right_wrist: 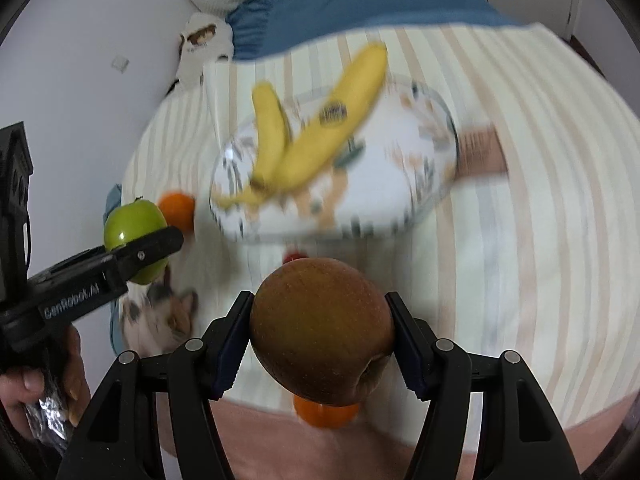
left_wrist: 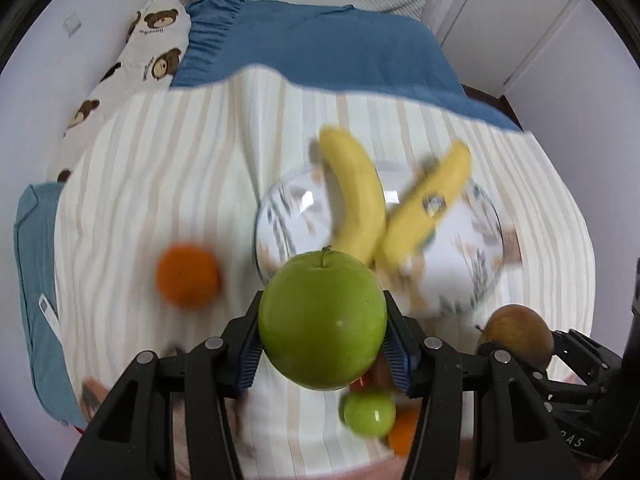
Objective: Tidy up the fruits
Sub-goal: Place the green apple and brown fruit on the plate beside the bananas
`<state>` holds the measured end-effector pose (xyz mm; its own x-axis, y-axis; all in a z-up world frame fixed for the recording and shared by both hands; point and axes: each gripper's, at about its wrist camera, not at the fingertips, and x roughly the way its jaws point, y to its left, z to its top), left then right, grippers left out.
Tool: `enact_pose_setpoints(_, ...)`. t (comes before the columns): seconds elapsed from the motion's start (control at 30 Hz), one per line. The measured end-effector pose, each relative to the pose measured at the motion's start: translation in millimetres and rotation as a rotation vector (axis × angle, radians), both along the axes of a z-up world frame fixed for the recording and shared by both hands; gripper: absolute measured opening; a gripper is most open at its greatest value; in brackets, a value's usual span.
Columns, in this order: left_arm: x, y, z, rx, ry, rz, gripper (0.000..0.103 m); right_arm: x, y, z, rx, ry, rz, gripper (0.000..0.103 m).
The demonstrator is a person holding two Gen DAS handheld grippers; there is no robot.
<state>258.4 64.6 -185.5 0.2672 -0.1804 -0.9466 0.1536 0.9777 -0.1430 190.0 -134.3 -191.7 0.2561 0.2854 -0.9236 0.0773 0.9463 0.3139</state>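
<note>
My left gripper [left_wrist: 322, 344] is shut on a big green apple [left_wrist: 322, 320], held above the striped cloth; the same green apple [right_wrist: 134, 226] shows at the left of the right wrist view. My right gripper [right_wrist: 322, 344] is shut on a brown-red apple [right_wrist: 322, 330], also seen as the brown apple [left_wrist: 518, 332] at the right of the left wrist view. Ahead lies a clear glass bowl [left_wrist: 280, 216] with two bananas [left_wrist: 356, 196] in it. An orange [left_wrist: 188, 274] rests on the cloth left of the bowl.
A smaller green apple [left_wrist: 368, 412] and another orange [left_wrist: 402, 434] lie under the left gripper, and an orange [right_wrist: 326, 414] under the right. A striped cloth [left_wrist: 160, 160] covers a bed with blue bedding [left_wrist: 320, 48] and a bear-print pillow [left_wrist: 152, 40]. A hand [right_wrist: 24, 392] grips the left tool.
</note>
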Motion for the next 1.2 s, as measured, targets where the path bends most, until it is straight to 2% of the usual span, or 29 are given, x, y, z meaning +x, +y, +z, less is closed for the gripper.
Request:
enact_pose_setpoints(0.1,36,4,-10,0.004,0.013,0.012,0.050,36,-6,3,-0.038,-0.019,-0.009,0.067)
enact_pose_setpoints(0.23,69,-4,-42,-0.017,0.097,0.014,0.050,75,-19,-7,-0.077,0.007,-0.018,0.067)
enact_pose_setpoints(0.47,93,-21,-90,0.008,0.206,-0.029,0.050,107,-25,-38,-0.128,0.072,-0.013,0.067)
enact_pose_setpoints(0.7,97,-17,-103,0.025,0.230,-0.030,0.050,122,-18,-70,-0.120,0.109,-0.010,0.067)
enact_pose_setpoints(0.97,96,-19,-108,0.038,0.227,-0.013,0.053,133,-14,-75,-0.127,0.124,-0.027,0.068)
enact_pose_setpoints(1.17,95,-17,-90,0.043,0.186,-0.001,0.060,135,-16,-70,-0.134,0.124,-0.039,0.083)
enact_pose_setpoints(1.2,94,-16,-86,0.041,0.179,0.002,0.066,133,-16,-67,-0.135,0.122,-0.042,0.085)
